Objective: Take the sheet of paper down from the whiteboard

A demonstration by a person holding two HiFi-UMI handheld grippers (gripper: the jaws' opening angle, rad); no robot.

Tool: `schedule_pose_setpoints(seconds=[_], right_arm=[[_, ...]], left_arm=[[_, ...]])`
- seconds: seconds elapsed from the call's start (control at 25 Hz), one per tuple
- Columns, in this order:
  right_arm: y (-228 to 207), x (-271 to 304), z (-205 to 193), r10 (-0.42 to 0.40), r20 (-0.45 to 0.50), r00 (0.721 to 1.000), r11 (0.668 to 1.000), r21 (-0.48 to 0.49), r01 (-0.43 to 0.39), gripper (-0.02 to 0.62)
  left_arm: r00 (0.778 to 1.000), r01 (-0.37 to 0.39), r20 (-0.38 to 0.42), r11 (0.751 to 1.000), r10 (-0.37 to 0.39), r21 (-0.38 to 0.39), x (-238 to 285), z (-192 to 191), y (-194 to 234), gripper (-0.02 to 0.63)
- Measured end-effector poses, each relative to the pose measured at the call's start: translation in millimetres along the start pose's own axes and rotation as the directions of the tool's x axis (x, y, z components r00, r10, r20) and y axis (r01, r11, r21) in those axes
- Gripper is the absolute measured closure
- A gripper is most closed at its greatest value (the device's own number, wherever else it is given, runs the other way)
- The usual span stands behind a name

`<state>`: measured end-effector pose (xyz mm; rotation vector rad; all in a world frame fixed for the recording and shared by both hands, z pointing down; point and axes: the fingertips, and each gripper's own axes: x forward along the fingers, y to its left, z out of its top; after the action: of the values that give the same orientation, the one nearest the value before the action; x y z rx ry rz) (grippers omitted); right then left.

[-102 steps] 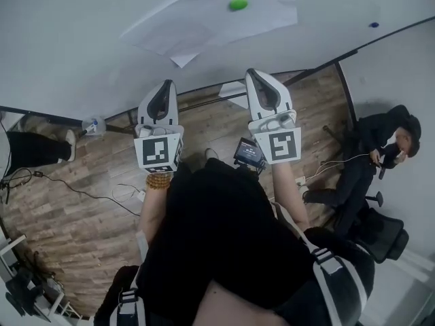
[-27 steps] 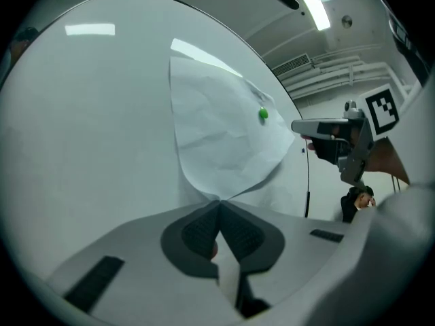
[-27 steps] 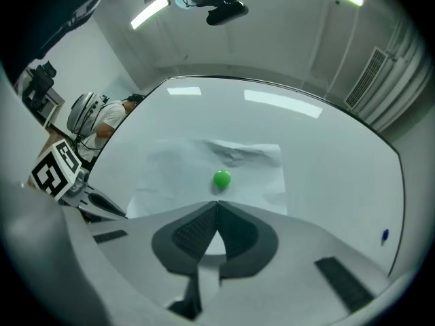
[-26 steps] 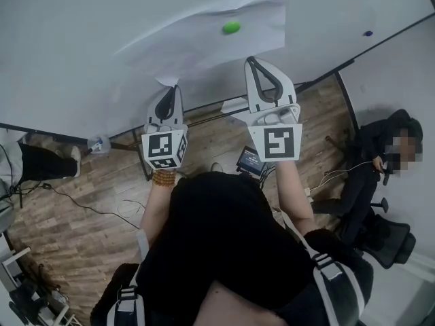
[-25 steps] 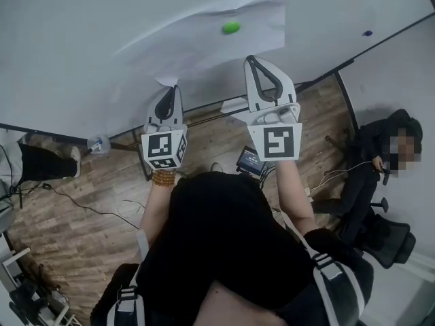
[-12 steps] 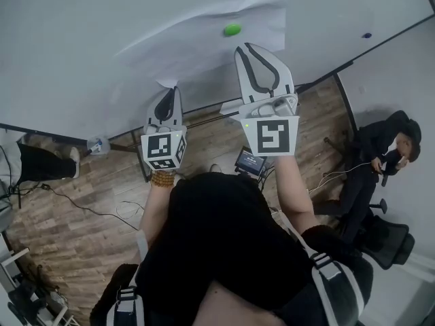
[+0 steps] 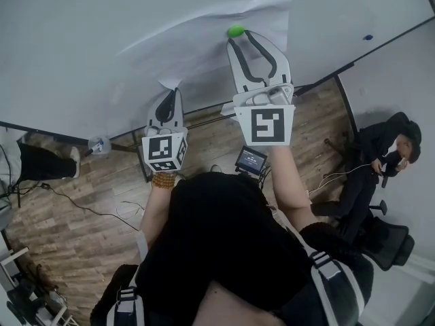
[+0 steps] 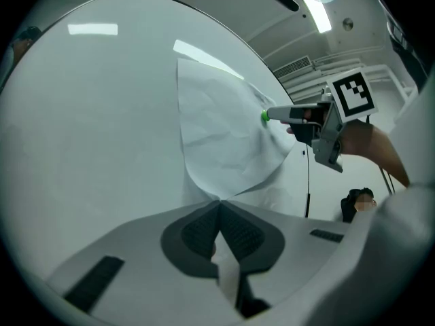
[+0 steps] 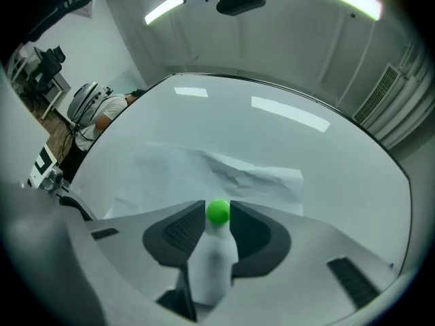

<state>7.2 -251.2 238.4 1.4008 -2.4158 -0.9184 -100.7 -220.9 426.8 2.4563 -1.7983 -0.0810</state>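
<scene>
- Left gripper (image 7: 168,95): fingers (image 8: 197,233) pinch the sheet of paper (image 7: 204,32) by its corner at 7 o'clock
- The sheet hangs on the whiteboard (image 7: 81,39), long axis 8 to 2 o'clock in the head view
- Right gripper (image 9: 217,208): fingers (image 9: 180,233) have just been opening and stand wide, with the green magnet (image 7: 236,30) between them at 12 o'clock, unpinched

The head view looks steeply down, each gripper view along its jaws, all close to the glossy white whiteboard (image 7: 68,46) (sharing its crumpled white paper sheet (image 7: 204,43)).
</scene>
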Motion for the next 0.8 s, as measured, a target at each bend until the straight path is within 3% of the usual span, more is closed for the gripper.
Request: schedule_pose_setpoints(seconds=[0.8], right_arm=[[-2.8,12.3,-6.3,-0.009,-0.012,1.0,1.0,0.024,0.009,0.463]], left_arm=[[1.0,0.01,-0.002,1.0,-0.01,0.002,-2.1,-0.7,-2.3,0.597]])
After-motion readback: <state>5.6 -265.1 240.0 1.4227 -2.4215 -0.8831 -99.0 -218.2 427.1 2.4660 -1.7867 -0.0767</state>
